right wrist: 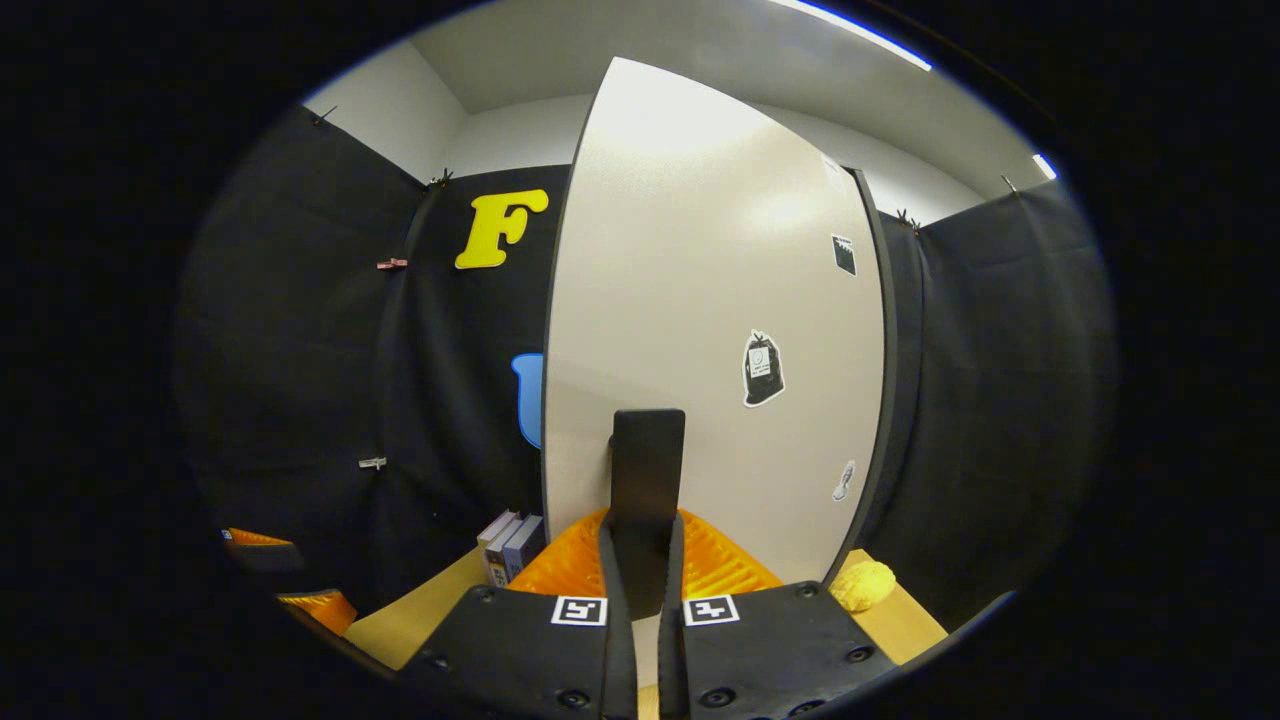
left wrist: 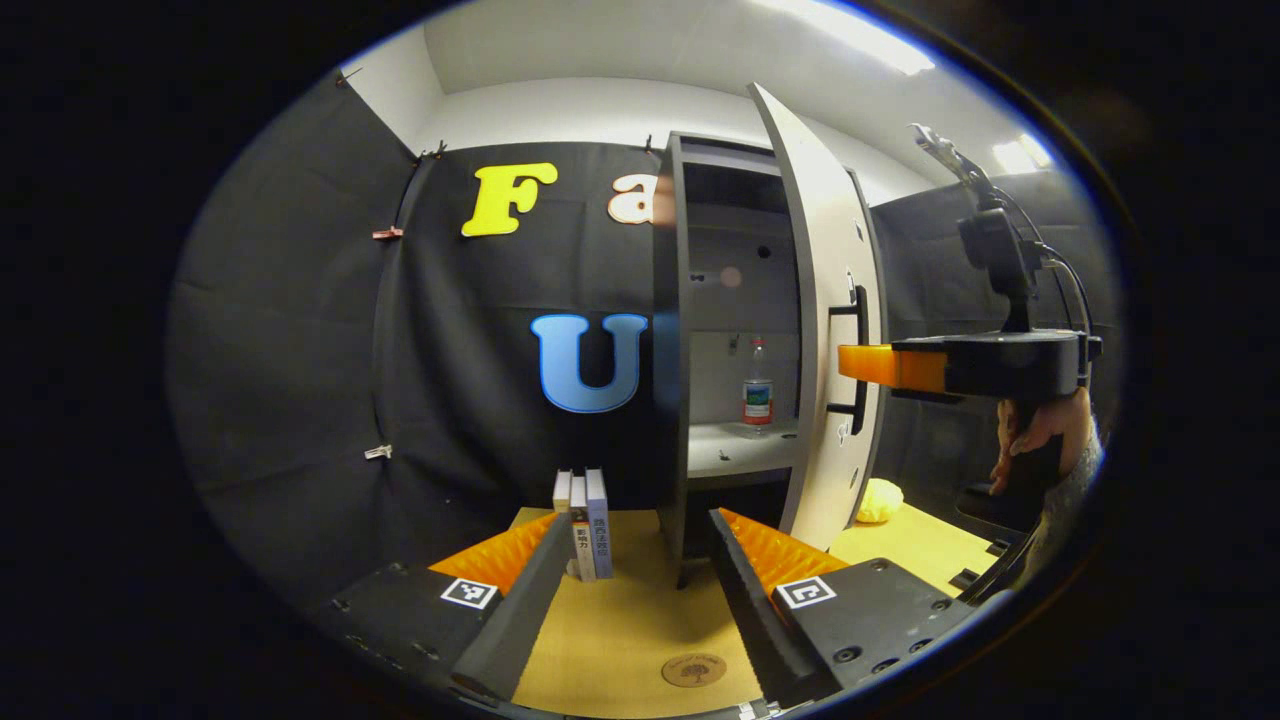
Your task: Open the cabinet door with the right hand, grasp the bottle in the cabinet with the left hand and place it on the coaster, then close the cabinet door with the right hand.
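In the left gripper view, the left claw (left wrist: 640, 570) is held wide apart over the counter (left wrist: 620, 630), the coaster (left wrist: 694, 669) below it. The bottle (left wrist: 757, 392) is seen upright on the cabinet shelf (left wrist: 735, 450), the door (left wrist: 825, 330) swung open. In the right gripper view, the right claw (right wrist: 646, 545) is clenched on the door handle (right wrist: 648, 470).

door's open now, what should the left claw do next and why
Probably reach the open left claw forward into the cabinet toward the bottle, upright on the shelf. The right claw is clamped on the handle, holding the door open, and the coaster lies bare.
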`<state>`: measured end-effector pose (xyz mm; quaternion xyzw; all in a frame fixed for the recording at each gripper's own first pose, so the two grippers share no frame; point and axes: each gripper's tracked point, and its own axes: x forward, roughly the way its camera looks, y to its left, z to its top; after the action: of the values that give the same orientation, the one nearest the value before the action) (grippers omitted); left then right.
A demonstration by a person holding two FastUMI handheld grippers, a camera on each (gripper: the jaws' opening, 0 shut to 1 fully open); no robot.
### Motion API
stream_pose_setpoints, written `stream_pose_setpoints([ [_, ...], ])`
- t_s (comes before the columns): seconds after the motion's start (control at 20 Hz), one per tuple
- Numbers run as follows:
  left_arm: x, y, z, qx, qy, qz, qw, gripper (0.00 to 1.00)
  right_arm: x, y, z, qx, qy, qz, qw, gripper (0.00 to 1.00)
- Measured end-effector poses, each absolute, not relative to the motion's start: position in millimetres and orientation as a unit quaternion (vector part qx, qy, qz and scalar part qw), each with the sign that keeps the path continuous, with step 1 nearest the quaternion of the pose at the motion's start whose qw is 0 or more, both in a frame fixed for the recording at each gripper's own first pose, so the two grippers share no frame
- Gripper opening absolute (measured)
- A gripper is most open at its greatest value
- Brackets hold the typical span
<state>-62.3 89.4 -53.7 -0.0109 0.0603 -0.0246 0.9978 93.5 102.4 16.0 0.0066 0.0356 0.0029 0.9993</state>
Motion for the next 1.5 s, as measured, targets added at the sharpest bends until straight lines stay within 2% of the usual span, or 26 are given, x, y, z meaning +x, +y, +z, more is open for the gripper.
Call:
stream_pose_setpoints([
  [0.8, -59, -10, -55, -0.006, 0.059, -0.147, 0.987, 0.86, 9, 2, 23, 0.026, 0.049, -0.05, 0.997, 0.11],
  [1.05, -40, -35, -45, -0.002, 0.047, -0.139, 0.989, 0.86, -11, -43, 24, 0.034, 0.047, -0.061, 0.996, 0.11],
  [1.35, 13, -74, -30, -0.009, 0.035, -0.121, 0.992, 0.86, -19, -112, 20, 0.02, 0.061, -0.079, 0.995, 0.1],
  [1.5, 40, -88, -26, -0.006, 0.029, -0.108, 0.994, 0.86, -23, -142, 21, 0.052, 0.062, -0.079, 0.994, 0.05],
])
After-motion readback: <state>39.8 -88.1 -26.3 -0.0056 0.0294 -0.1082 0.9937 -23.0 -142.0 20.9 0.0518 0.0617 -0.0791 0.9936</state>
